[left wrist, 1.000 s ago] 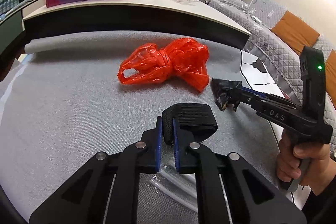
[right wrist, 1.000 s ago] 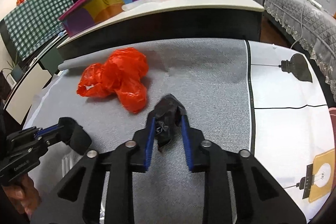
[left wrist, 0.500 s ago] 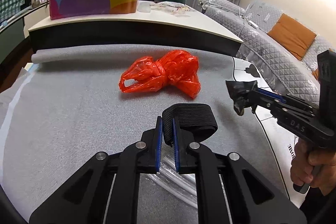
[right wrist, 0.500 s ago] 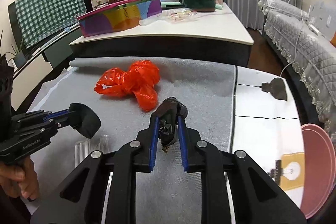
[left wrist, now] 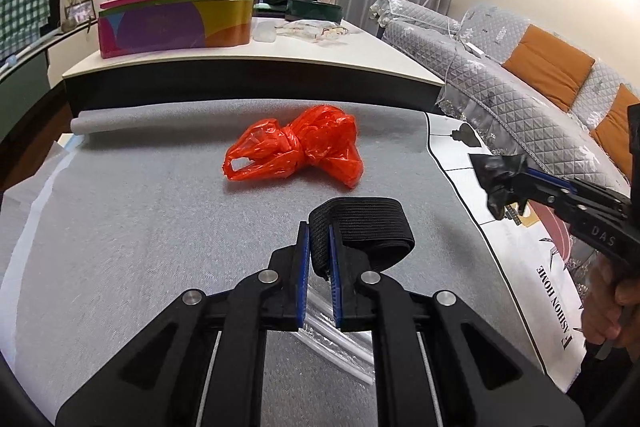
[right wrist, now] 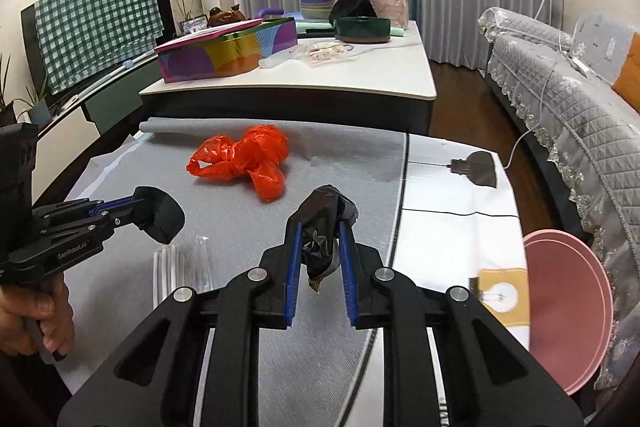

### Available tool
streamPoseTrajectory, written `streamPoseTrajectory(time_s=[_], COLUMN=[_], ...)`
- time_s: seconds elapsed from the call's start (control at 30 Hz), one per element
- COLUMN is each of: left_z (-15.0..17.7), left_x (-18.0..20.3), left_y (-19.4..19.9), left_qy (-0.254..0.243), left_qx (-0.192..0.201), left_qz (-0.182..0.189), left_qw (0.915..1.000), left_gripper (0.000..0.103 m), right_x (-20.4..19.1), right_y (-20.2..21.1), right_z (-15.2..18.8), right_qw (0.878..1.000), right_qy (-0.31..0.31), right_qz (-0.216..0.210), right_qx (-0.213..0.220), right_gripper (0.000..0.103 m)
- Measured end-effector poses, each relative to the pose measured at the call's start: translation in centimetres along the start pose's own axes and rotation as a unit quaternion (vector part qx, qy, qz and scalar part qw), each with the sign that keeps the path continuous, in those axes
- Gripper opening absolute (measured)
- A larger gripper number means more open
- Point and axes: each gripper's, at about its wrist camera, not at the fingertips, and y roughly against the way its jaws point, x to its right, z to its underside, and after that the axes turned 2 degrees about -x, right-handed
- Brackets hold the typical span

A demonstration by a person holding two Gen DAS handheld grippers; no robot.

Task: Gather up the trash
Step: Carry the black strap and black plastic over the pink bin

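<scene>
While both tongs rise higher off grey-cloth counter than a second ago — left tongs clamp black elastic band loop, right tongs clamp crumpled black plastic scrap. Knotted red plastic bag lies uncollected near far edge — probably next; pink round bin off right edge.
</scene>
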Motion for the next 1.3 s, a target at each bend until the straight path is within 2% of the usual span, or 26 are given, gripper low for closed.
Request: streamPoseTrajectory(time_s=[0.4, 0.73, 1.0, 1.3], left_z=[1.0, 2.0, 3.1, 3.7], left_x=[1.4, 3.7, 6.9, 9.9], left_y=[1.8, 2.7, 1.6, 0.4], left_qy=[-0.017, -0.024, -0.027, -0.022], left_qx=[0.027, 0.049, 0.044, 0.033], left_qz=[-0.002, -0.002, -0.003, 0.016], left_qw=[0.9995, 0.9985, 0.9987, 0.9991], left_gripper=[0.009, 0.009, 0.009, 0.009], right_x=[3.2, 6.1, 8.6, 12.0], right_y=[3.8, 4.5, 5.0, 5.4], right_z=[0.4, 2.3, 2.6, 3.0], right_qw=[1.0, 0.998, 0.997, 0.994], right_qy=[-0.003, -0.034, -0.049, -0.072], right_qz=[0.019, 0.031, 0.041, 0.056], right_qx=[0.024, 0.039, 0.051, 0.054], right_gripper=[0.019, 0.019, 0.019, 0.019])
